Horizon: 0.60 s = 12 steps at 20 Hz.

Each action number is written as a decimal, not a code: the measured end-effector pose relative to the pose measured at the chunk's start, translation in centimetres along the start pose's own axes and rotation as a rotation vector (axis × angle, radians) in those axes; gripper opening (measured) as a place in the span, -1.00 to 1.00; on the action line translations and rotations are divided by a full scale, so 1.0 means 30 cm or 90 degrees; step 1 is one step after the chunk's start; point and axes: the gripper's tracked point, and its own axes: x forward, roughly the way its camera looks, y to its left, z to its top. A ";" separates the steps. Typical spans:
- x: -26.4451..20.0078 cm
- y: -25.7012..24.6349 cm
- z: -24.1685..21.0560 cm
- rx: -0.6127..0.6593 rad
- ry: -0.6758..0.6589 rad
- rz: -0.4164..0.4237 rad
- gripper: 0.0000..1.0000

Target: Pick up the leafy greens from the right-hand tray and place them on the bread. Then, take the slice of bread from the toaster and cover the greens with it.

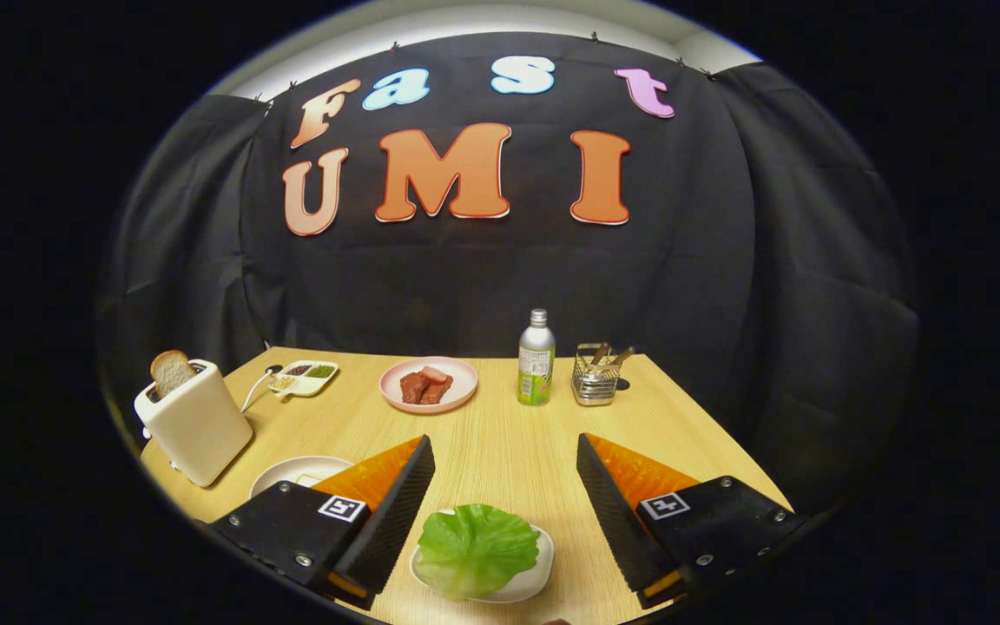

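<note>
Green-and-white labelled bottle [536,358]: label print too small to read.
Black-and-white square markers [341,508] on the hand-held gripper's [500,473] black finger mounts: coded patterns, no letters or numbers.
Other things on the worktop: no legible text.

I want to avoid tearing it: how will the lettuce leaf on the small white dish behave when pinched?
The lettuce leaf looks thin and ruffled, so it is probably light and floppy. It overhangs its dish, so an edge seems reachable. The open gripper straddles it.
</note>
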 end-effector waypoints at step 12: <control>0.089 0.062 -0.297 -0.036 0.198 0.023 0.99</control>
